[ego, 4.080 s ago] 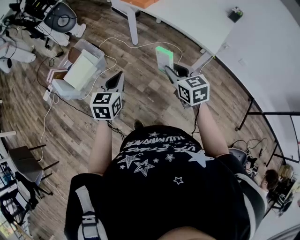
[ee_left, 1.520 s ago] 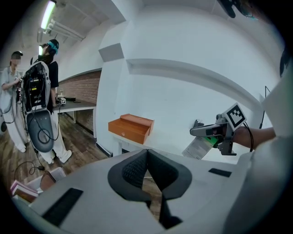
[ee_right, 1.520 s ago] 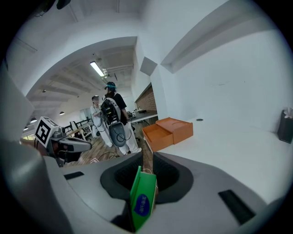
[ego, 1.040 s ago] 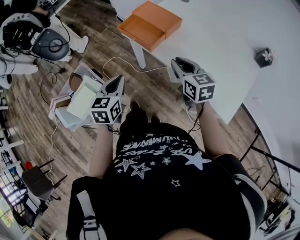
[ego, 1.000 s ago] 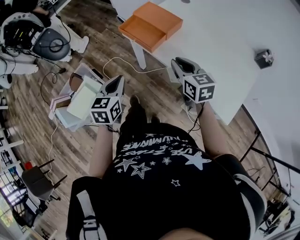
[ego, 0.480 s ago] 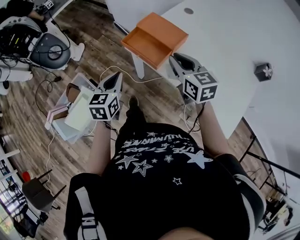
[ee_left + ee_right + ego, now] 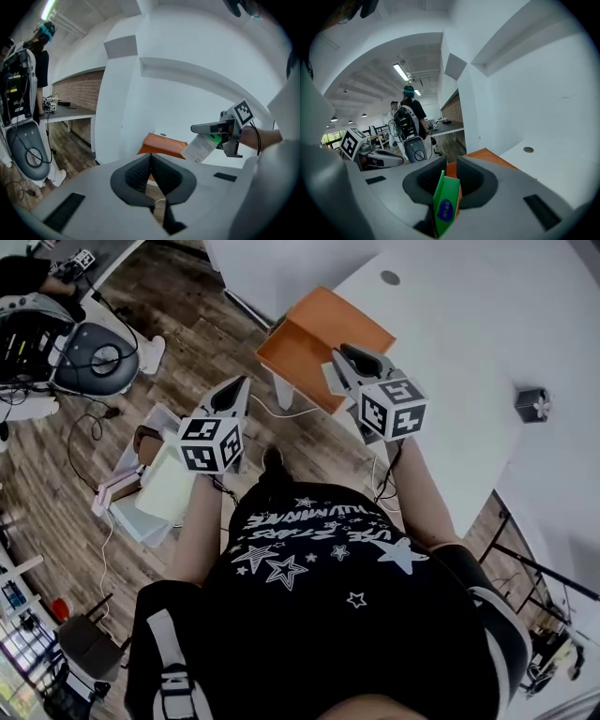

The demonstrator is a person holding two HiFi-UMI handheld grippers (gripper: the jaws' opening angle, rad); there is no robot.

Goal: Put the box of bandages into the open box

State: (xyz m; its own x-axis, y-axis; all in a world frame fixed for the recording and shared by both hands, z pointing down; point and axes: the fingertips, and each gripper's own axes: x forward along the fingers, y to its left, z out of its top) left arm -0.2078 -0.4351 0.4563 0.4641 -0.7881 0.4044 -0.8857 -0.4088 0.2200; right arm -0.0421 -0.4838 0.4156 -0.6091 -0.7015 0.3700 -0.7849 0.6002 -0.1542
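The open orange box (image 7: 314, 338) sits at the near corner of the white table (image 7: 450, 352). My right gripper (image 7: 349, 360) hovers at the box's near edge, shut on the box of bandages (image 7: 446, 202), whose green end shows between the pads. From the left gripper view the bandage box (image 7: 201, 146) hangs white and green from the right gripper (image 7: 196, 128), in front of the orange box (image 7: 161, 144). My left gripper (image 7: 232, 395) is shut and empty (image 7: 151, 157), held over the wood floor left of the table.
White bins and boxes (image 7: 164, 488) lie on the floor to the left, with cables and a robot base (image 7: 89, 357). A table leg (image 7: 281, 390) stands below the orange box. A small dark box (image 7: 532, 404) rests on the table. People (image 7: 410, 112) stand far off.
The person has walked up to the table. The orange box has come closer, and the right gripper with the bandage box now reaches its near edge. The left gripper stays shut and empty.
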